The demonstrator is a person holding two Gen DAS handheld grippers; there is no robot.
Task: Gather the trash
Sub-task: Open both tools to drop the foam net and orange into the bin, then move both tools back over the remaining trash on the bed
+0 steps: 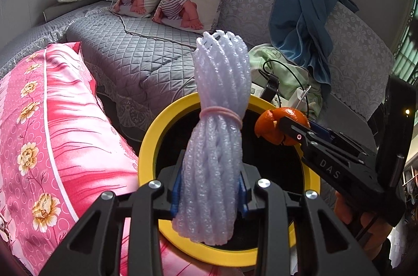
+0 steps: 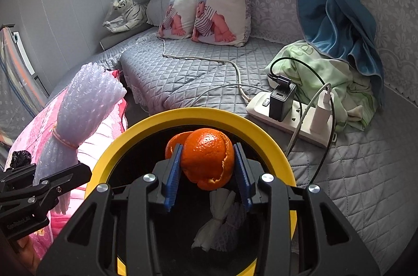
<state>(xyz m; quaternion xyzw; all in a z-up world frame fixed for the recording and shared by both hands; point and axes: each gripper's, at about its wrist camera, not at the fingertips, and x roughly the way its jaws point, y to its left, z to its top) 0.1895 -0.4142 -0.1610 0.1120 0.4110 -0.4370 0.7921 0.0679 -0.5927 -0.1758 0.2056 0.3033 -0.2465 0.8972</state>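
Left gripper (image 1: 209, 197): closed on a bundle of white foam netting (image 1: 218, 119) tied with a pink band, held upright over the bin mouth.
Right gripper (image 2: 207, 171): blue pads (image 2: 174, 171) either side of an orange peel (image 2: 209, 158); left pad touching, right pad close against it; reads as a grip, peel hanging over the bin.
Bin (image 2: 146, 124): yellow rim, black inside, directly under both grippers, between a pink floral quilt (image 1: 52, 132) and the grey quilted sofa (image 2: 183, 72).
Done so far: one tied wad of white netting and paper (image 2: 222, 218) already lies at the bin bottom.
Left to do: both held pieces not yet dropped; judging by position, letting go is next.
Right view only: the wad inside the bin; a power strip (image 2: 292, 116) with chargers on the sofa.
Left view only: the right gripper from the side, nipping the peel; bin interior hidden behind the netting.
Other trash: none seen on the sofa in either view.
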